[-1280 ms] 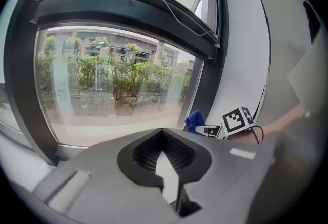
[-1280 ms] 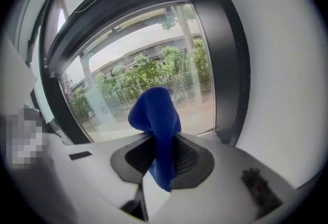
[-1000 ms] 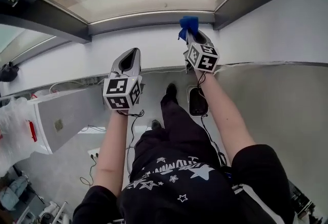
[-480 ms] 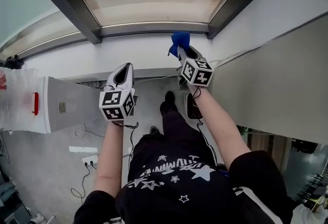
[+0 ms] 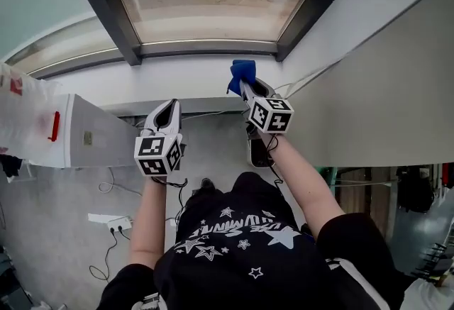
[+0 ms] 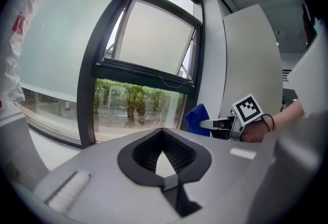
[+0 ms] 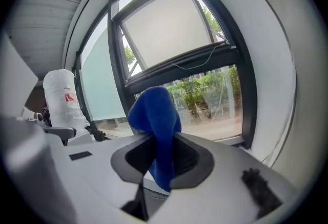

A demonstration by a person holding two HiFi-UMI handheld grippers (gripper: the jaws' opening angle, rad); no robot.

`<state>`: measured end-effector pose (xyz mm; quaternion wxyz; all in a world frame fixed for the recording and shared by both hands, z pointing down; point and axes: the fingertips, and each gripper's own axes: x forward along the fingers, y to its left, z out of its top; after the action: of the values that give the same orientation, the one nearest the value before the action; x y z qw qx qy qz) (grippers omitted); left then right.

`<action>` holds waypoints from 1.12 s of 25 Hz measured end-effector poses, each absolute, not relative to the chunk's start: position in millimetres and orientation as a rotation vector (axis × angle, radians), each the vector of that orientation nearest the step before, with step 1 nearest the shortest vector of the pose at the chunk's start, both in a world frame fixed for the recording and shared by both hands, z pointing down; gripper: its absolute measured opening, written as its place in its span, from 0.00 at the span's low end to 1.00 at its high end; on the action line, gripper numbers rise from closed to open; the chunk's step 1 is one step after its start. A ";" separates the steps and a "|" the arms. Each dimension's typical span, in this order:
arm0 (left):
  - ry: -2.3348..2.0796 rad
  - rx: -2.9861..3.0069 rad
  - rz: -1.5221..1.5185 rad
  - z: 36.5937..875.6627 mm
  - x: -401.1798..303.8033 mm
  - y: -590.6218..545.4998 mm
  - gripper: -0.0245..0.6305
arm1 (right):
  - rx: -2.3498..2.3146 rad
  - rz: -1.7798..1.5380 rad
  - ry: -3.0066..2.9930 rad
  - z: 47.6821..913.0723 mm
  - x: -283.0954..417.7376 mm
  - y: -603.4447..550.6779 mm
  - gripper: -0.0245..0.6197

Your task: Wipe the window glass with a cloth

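Observation:
The window glass in its dark frame lies ahead, above a white sill; it also shows as window glass and window glass in the gripper views. My right gripper is shut on a blue cloth, whose bunched end sticks out past the jaws, blue cloth. It is held over the sill, short of the pane. My left gripper hangs lower and to the left, shut with nothing in it. From the left gripper view the cloth shows to the right.
A white cabinet with a plastic bag stands at the left. A grey partition wall rises at the right. Cables and a power strip lie on the floor below. A dark mullion splits the window panes.
The view has swung so the window sits more centred and nearer. Both grippers have moved slightly lower in view; the right one still holds the cloth.

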<state>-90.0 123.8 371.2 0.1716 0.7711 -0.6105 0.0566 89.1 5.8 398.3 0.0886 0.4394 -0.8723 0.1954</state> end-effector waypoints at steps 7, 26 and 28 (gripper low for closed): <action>-1.791 2.187 0.160 349.3 -69.1 138.9 0.05 | 1.202 0.569 -2.683 373.0 90.2 21.5 0.15; -2.032 2.080 0.122 301.3 28.6 219.0 0.05 | 0.862 0.507 -2.860 328.2 165.4 82.4 0.15; -2.052 2.063 0.127 301.1 36.7 229.5 0.05 | 0.831 0.504 -2.878 325.4 172.4 91.0 0.15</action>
<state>36.7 229.5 301.1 0.1145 0.7037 -0.6999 0.0432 172.4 91.0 325.4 0.0518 0.2732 -0.9462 0.1657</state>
